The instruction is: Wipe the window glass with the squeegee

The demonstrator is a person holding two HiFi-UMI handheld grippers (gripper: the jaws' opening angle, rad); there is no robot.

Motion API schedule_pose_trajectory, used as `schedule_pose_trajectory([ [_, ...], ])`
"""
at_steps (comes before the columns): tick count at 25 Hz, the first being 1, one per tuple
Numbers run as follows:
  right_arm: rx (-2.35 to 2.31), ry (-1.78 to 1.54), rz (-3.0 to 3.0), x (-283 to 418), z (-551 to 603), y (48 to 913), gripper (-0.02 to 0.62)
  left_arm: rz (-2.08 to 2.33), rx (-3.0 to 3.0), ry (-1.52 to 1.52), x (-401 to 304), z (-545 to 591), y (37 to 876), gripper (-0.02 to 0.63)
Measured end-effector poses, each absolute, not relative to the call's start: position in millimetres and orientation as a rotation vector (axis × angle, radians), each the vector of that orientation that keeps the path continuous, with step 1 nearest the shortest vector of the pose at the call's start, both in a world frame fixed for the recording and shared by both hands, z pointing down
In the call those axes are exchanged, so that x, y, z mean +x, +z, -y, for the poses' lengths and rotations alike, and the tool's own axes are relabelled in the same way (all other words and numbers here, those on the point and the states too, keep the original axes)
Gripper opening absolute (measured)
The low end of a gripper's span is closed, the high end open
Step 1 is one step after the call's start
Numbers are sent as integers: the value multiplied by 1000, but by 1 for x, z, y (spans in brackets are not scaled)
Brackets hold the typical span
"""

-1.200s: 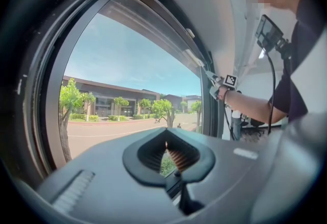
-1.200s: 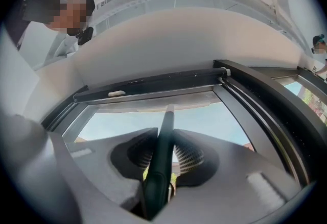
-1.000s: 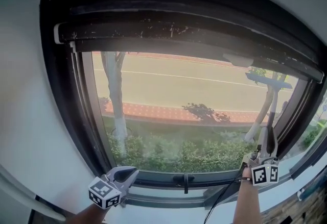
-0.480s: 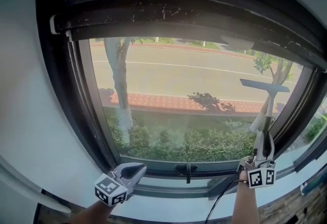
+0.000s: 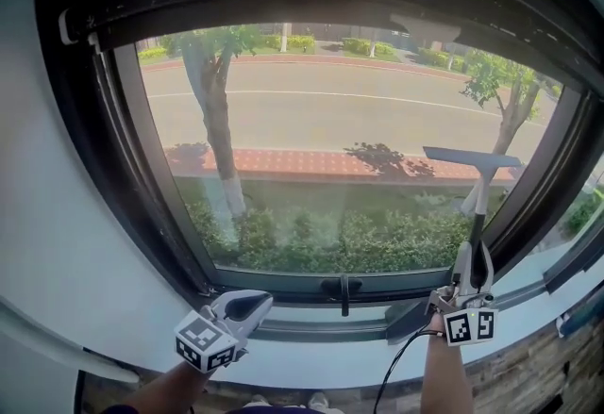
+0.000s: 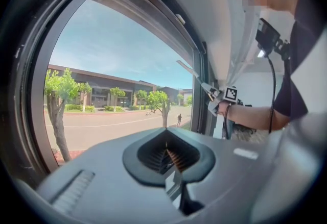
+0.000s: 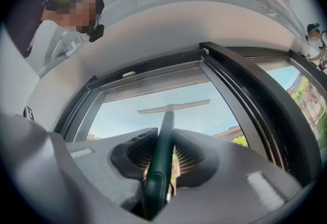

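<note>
Now the right gripper [image 5: 471,263] has its fingers clamped on the squeegee [image 5: 472,157] handle, with the blade raised at the window glass [image 5: 321,129] near the right frame. Contact is hard to judge. The left gripper [image 5: 253,305] has its fingers pressed together, empty.

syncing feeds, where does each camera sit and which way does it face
Head view: on the head, facing the window glass; left gripper and right gripper show low.
Left gripper view: past its shut, empty jaws along the glass; right forearm shows.
Right gripper view: up the squeegee it clamps, toward the window top.
Shared: head and right gripper views show the squeegee blade.
</note>
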State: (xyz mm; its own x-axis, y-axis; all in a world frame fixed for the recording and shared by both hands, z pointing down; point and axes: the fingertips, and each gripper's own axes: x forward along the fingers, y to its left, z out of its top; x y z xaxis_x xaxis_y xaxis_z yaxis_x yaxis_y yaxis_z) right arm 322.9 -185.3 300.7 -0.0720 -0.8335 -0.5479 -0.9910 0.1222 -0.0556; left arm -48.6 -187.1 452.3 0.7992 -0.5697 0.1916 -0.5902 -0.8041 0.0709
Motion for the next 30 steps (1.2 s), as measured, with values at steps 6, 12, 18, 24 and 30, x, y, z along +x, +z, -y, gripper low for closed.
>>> schedule_pose_trajectory([
  [6,-1776,414,-1977,321,181,327,101,920,2855,256,-44,188,455,6],
  [12,-1786,362,-2001,320,178,353,101,915,2851,278,-44,188,461,8],
  [18,-1799,315,-2028,320,175,374,101,924,2846,283,-44,186,463,6],
  [24,-1820,262,-2049,319,171,396,101,933,2828,307,-45,183,469,8],
  [30,-1834,216,-2075,319,169,416,101,947,2818,313,-48,179,469,6],
])
